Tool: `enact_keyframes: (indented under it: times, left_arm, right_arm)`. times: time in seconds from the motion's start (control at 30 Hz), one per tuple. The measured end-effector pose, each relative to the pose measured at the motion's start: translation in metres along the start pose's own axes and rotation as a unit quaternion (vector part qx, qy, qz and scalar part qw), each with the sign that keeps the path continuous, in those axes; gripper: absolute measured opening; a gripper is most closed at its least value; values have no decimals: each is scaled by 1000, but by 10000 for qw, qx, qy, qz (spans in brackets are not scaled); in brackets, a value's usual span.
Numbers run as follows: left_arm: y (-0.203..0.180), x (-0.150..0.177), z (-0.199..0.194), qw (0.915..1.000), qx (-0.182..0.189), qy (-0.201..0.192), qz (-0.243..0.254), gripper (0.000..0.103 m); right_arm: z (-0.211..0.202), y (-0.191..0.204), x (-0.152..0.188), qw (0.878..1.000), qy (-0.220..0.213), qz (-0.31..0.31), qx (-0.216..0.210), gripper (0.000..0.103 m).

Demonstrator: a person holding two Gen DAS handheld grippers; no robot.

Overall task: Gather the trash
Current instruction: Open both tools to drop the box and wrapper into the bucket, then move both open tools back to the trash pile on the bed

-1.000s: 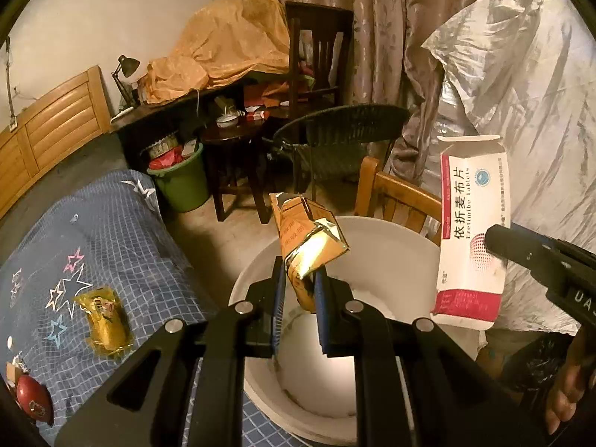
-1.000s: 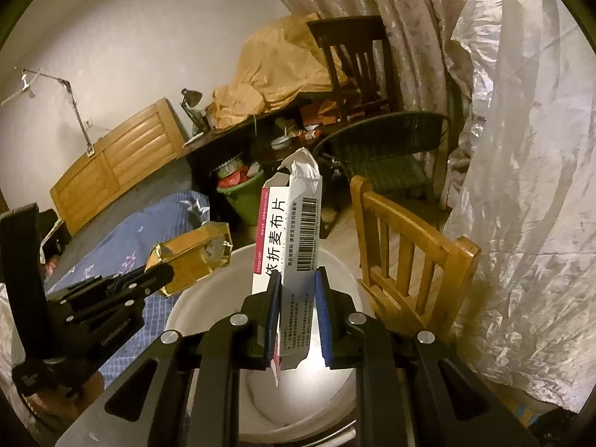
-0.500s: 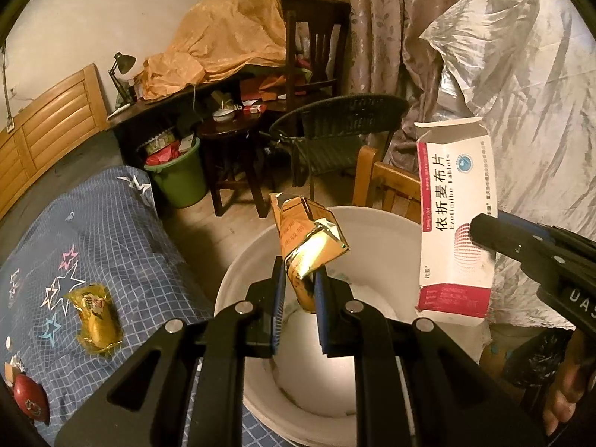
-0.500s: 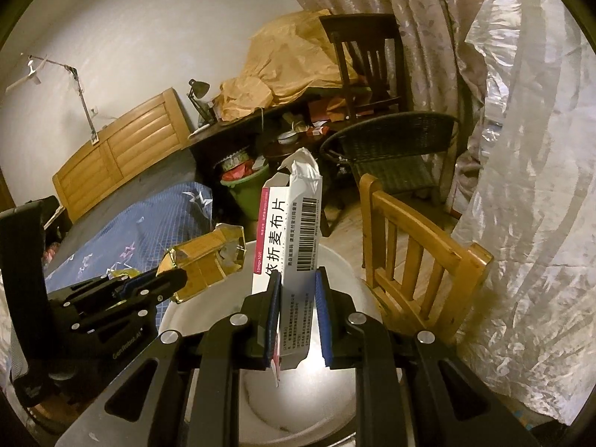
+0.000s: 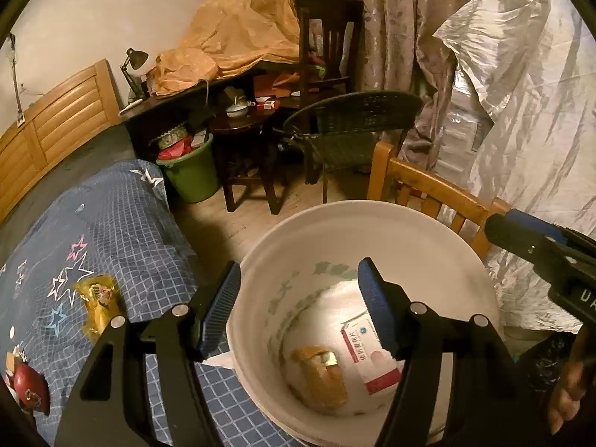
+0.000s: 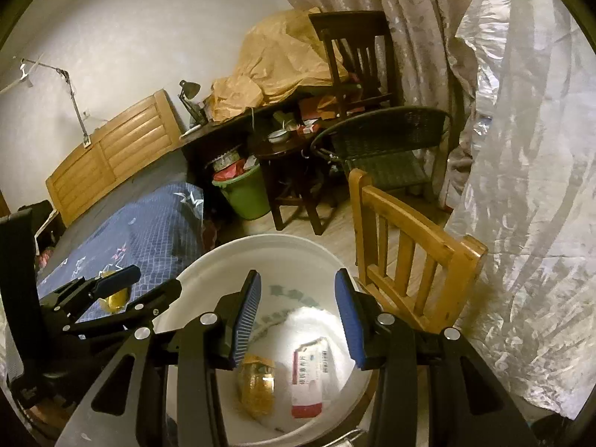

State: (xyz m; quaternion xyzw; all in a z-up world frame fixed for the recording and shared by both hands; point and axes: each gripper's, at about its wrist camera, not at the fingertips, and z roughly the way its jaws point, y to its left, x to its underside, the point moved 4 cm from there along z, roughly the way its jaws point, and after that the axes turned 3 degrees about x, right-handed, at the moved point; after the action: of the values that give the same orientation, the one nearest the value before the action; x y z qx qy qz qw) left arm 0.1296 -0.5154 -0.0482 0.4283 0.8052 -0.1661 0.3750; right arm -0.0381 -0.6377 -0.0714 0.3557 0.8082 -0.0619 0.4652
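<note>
My left gripper point(image 5: 298, 298) and right gripper point(image 6: 296, 307) have just been opening, nothing between the jaws. Below, the gold carton point(image 5: 322, 376) and medicine box point(image 5: 372, 359) lie inside the white bucket point(image 5: 335, 223). Beyond stands a wooden chair point(image 6: 409, 260).

You faced a dim room: cluttered dark desk point(image 5: 193, 91) at twelve o'clock, patterned curtains point(image 5: 391, 18) at one, wooden chair point(image 6: 406, 257) at three, pale wall point(image 6: 130, 37) at eleven.

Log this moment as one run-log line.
left claw: open, just opened | right claw: open, just opened | gold carton, medicine box: in white bucket | gold wrapper: on bed
</note>
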Motion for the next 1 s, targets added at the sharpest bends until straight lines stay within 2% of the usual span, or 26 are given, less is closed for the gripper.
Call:
enact_keyframes:
  times: [0.13, 0.27, 0.43, 0.53, 0.6, 0.7, 0.87, 0.97, 1.0]
  left_arm:
    - [8, 3, -12, 9998, -121, -109, -93, 63]
    - [33, 13, -38, 9979, -411, -340, -372, 70]
    - [77, 42, -86, 9915, -896, -597, -731, 74]
    - [106, 62, -117, 9846, -1308, -726, -907, 77]
    - [134, 83, -143, 9767, -1676, -790, -1087, 78]
    - [168, 110, -172, 9648, -2109, -788, -1360, 79]
    - [228, 171, -229, 9370, -2763, -633, -2042, 79]
    - [259, 209, -264, 9172, -3094, -565, -2445, 79]
    - [271, 225, -279, 9080, -3223, -551, -2621, 79]
  right_arm:
    - [-9, -1, 3, 9998, -157, 101, -33, 43]
    - [-27, 9, 10, 9985, -517, 163, -106, 43]
    - [-60, 41, 31, 9907, -1333, 79, -241, 44]
    - [-73, 65, 43, 9860, -1641, -64, -295, 51]
    - [-80, 88, 57, 9827, -1803, -255, -346, 55]
    - [-80, 119, 72, 9820, -1748, -454, -554, 57]
    - [-72, 184, 100, 9810, -1340, -830, -1133, 58]
    - [-68, 231, 120, 9762, -1056, -1153, -1506, 60]
    - [-67, 248, 127, 9736, -961, -1274, -1632, 61]
